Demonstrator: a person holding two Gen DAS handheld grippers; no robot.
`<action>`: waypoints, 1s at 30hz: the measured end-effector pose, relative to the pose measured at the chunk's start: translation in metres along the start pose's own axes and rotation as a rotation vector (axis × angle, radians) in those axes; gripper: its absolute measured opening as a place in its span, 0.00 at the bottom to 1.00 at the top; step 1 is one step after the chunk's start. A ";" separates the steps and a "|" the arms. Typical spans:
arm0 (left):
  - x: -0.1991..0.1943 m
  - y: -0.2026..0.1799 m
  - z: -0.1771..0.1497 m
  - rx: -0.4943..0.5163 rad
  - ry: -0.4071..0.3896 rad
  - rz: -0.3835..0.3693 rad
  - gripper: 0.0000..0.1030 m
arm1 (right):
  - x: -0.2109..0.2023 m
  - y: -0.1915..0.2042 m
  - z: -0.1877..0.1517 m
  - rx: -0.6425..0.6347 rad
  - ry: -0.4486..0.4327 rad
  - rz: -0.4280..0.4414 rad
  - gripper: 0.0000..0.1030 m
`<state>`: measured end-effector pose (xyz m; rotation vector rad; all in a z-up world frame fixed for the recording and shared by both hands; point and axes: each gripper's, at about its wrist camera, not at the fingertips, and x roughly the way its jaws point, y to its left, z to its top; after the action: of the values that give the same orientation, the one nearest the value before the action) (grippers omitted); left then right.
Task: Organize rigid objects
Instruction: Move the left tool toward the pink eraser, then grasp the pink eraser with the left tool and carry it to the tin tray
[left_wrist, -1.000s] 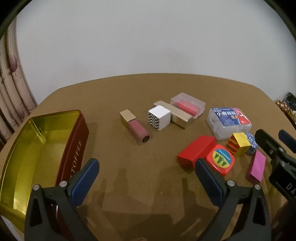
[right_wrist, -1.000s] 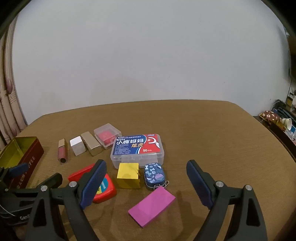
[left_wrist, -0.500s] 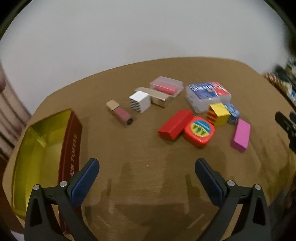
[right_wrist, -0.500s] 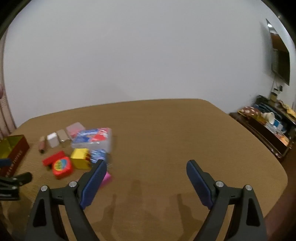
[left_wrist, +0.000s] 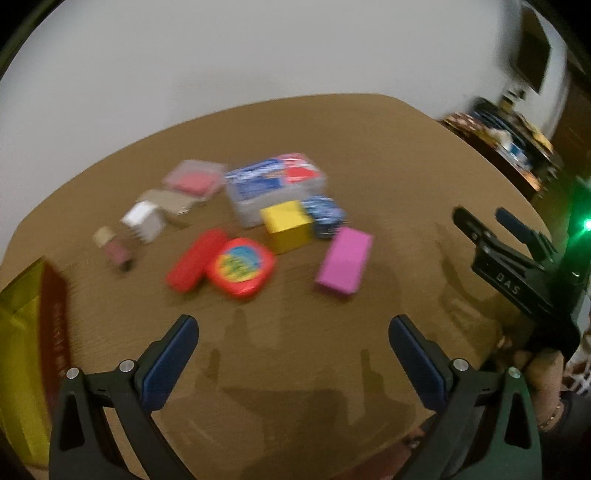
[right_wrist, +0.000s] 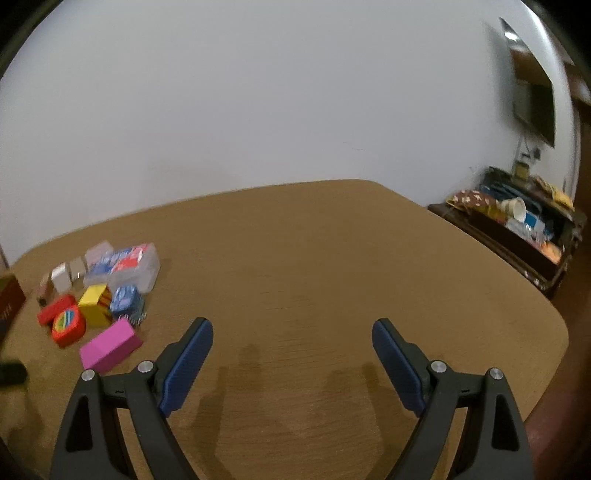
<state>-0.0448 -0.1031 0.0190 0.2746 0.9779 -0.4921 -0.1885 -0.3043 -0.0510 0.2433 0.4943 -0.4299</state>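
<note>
Both grippers, left (left_wrist: 293, 360) and right (right_wrist: 291, 363), hang spread and empty over bare table (right_wrist: 332, 258), boxes clustered centre-left, tin (left_wrist: 22, 354) far left; best approach the outlying pink block (left_wrist: 344, 260) squarely across its narrow sides.

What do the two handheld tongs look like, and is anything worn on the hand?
Both left tongs and right tongs have black frames, silver rivets, ribbed blue pads. Right tongs' body reads "DAS", beside a green light. The hand wears a thin bracelet, dark sleeve.

"DAS" on the right claw (left_wrist: 495, 221) body.
</note>
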 end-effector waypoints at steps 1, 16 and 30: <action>0.004 -0.010 0.003 0.021 0.004 -0.004 0.99 | -0.001 -0.005 0.000 0.021 -0.009 0.000 0.88; 0.070 -0.032 0.031 0.096 0.159 -0.077 0.69 | 0.005 -0.021 0.003 0.098 -0.010 0.027 0.88; 0.073 -0.027 0.039 0.093 0.124 -0.126 0.25 | 0.005 -0.018 0.004 0.082 -0.015 0.019 0.88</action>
<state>0.0033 -0.1634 -0.0221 0.3308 1.0992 -0.6427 -0.1909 -0.3237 -0.0522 0.3234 0.4601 -0.4333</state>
